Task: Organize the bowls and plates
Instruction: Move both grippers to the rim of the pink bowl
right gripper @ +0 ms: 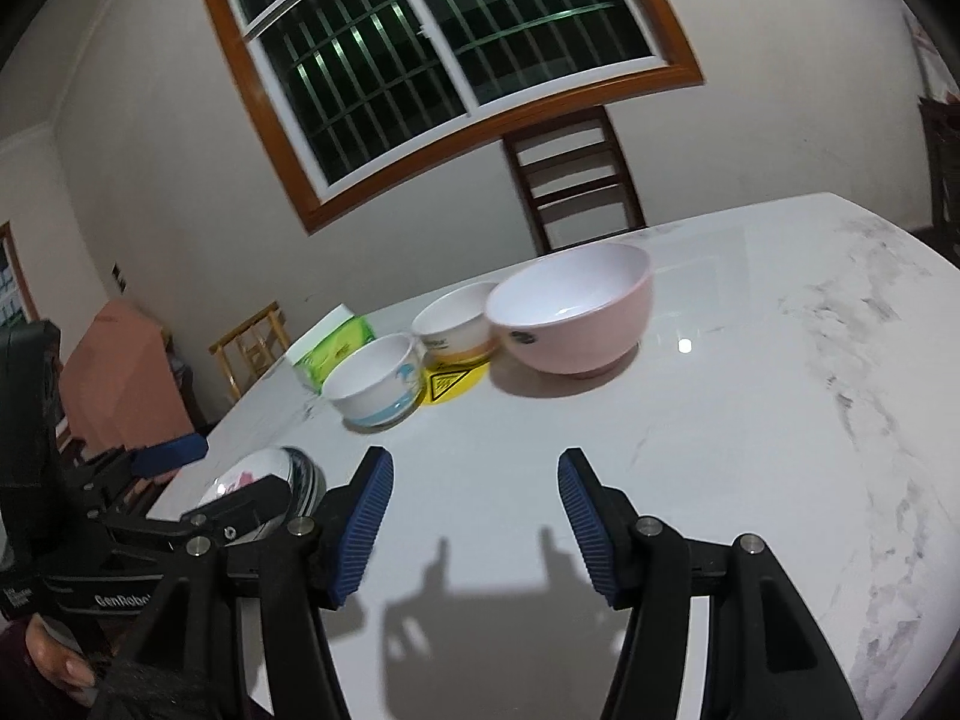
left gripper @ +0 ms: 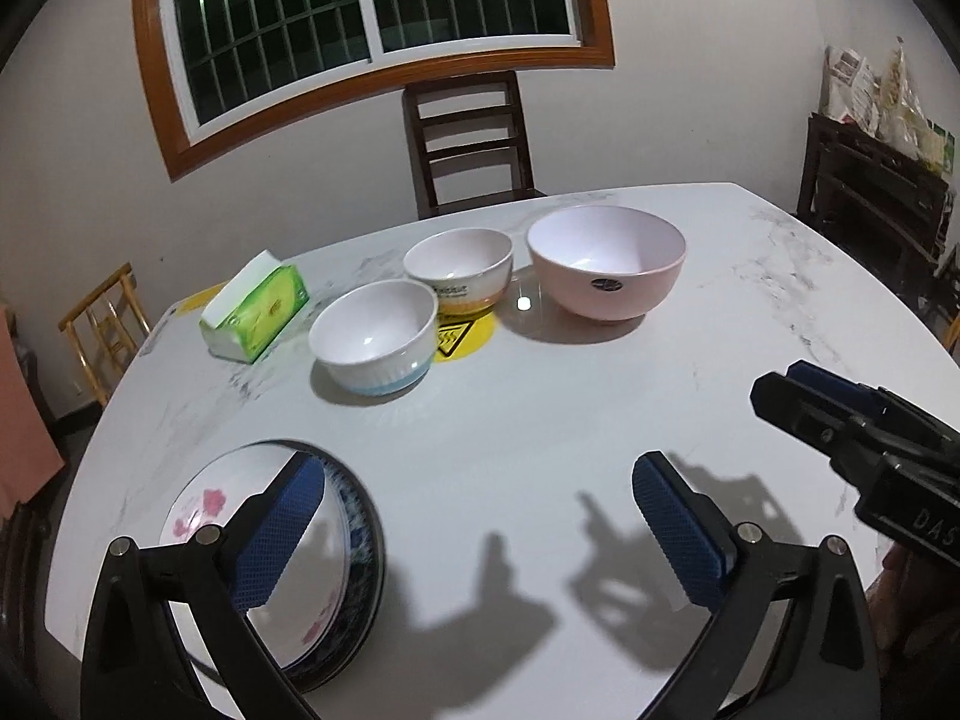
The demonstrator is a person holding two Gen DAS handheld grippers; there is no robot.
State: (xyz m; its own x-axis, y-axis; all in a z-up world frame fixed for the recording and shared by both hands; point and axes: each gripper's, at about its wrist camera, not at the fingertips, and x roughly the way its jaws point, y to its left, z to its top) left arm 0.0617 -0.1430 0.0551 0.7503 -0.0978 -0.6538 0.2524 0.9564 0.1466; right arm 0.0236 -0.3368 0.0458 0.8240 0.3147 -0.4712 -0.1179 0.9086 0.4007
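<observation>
Showing three bowls (left gripper: pixel 480 285), stacked plates (left gripper: pixel 354 546), one tissue pack (left gripper: pixel 255 312)

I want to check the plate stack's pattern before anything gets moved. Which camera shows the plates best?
The left wrist view: the plate stack lies close below, its pink flower print and dark lower rim visible, though the left hand-held gripper covers part. The right wrist view shows only a small sliver behind that gripper.

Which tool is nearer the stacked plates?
Left. The left tool hangs open right beside the stacked plates, one finger overlapping them; the right tool is open farther right.
</observation>
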